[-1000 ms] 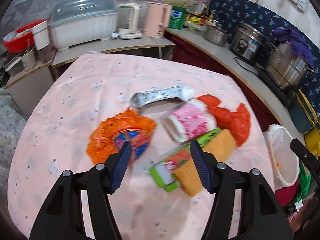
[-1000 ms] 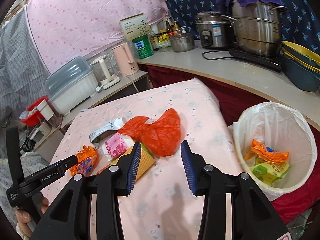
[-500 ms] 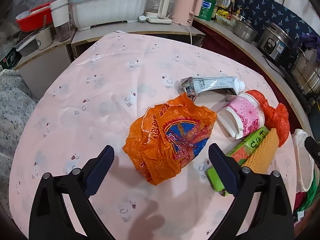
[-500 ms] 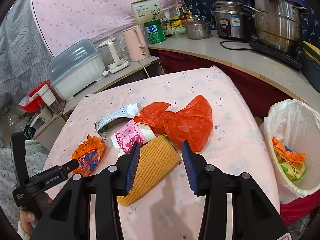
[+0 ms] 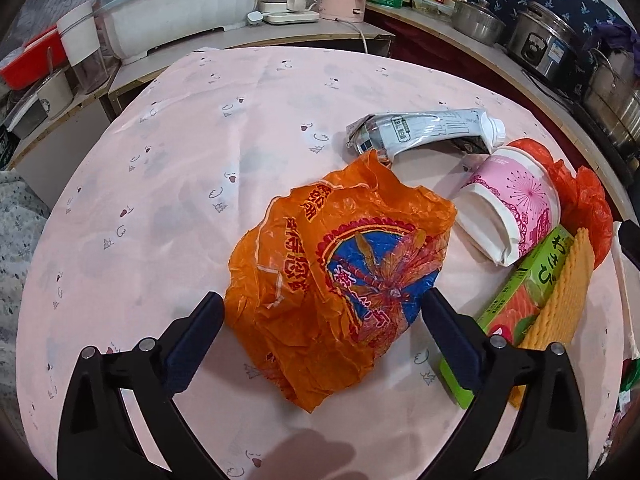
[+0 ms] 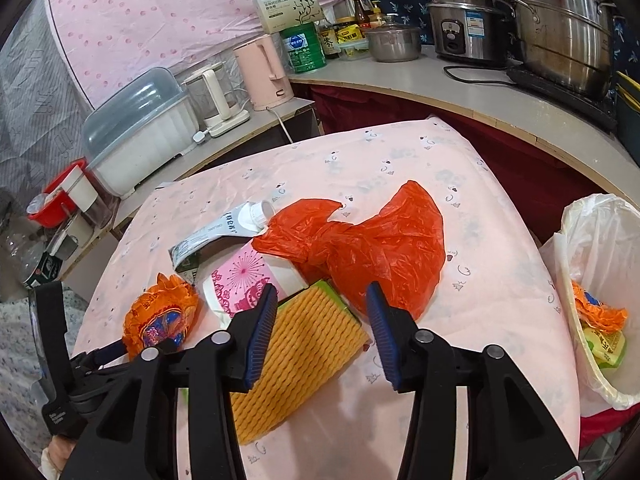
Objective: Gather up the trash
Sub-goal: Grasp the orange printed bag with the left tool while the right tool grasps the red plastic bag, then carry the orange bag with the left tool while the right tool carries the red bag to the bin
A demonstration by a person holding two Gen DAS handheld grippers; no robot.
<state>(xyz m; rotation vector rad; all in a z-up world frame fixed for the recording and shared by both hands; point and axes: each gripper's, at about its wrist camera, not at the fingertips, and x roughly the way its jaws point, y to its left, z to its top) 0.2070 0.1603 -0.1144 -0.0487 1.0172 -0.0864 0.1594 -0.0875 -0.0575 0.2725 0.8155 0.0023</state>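
Note:
On the pink tablecloth (image 5: 160, 200) lies a crumpled orange wrapper (image 5: 340, 264). My left gripper (image 5: 320, 302) hangs just over it, jaws wide and still opening, one finger on each side, not pressing it. To the right lie a crushed white carton (image 5: 420, 128), a pink paper cup (image 5: 512, 208) on its side, a green box (image 5: 520, 300) and a yellow foam net (image 5: 560, 292). My right gripper (image 6: 322, 291) is above the foam net (image 6: 304, 352), jaws opening, with the net below and between the fingers, unpressed. A red plastic bag (image 6: 372, 240) lies behind it.
A bin with a white liner (image 6: 580, 260) stands off the table's right edge and holds some wrappers. Behind the table a counter carries a dish box (image 6: 136, 136), kettles (image 6: 264, 76), a rice cooker (image 6: 464, 24) and steel pots (image 6: 568, 32).
The left jaws have spread from half to full width and sunk toward the orange wrapper. The right gripper has moved from near the bin over the foam net, jaws slightly wider.

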